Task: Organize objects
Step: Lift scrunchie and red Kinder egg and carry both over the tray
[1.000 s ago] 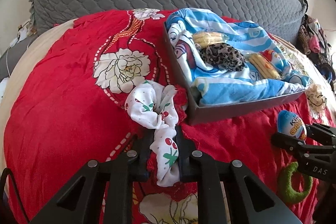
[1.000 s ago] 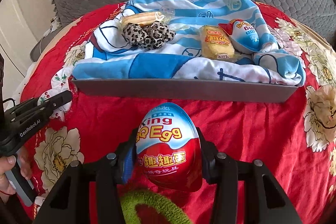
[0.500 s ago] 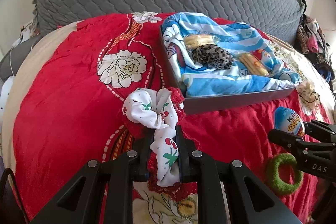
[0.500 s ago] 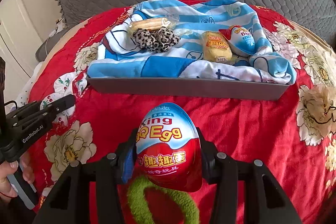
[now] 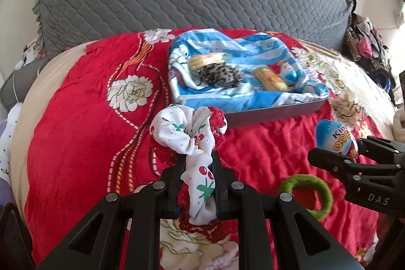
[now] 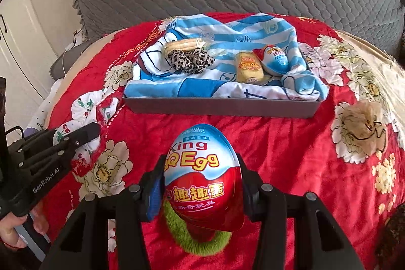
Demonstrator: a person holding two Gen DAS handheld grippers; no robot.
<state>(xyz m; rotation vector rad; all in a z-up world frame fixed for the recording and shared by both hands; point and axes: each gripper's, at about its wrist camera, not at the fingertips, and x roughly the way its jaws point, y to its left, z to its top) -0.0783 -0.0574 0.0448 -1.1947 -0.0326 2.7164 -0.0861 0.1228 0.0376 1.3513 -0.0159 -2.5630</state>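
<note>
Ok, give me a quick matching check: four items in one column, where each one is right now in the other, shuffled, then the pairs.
1. cherry-print scrunchie
2. toy egg
3. green scrunchie
4. leopard scrunchie

A. lying in the tray
B. loose on the red blanket
C. in the left gripper
D. in the right gripper

Pairs: 1-C, 2-D, 3-B, 4-A
</note>
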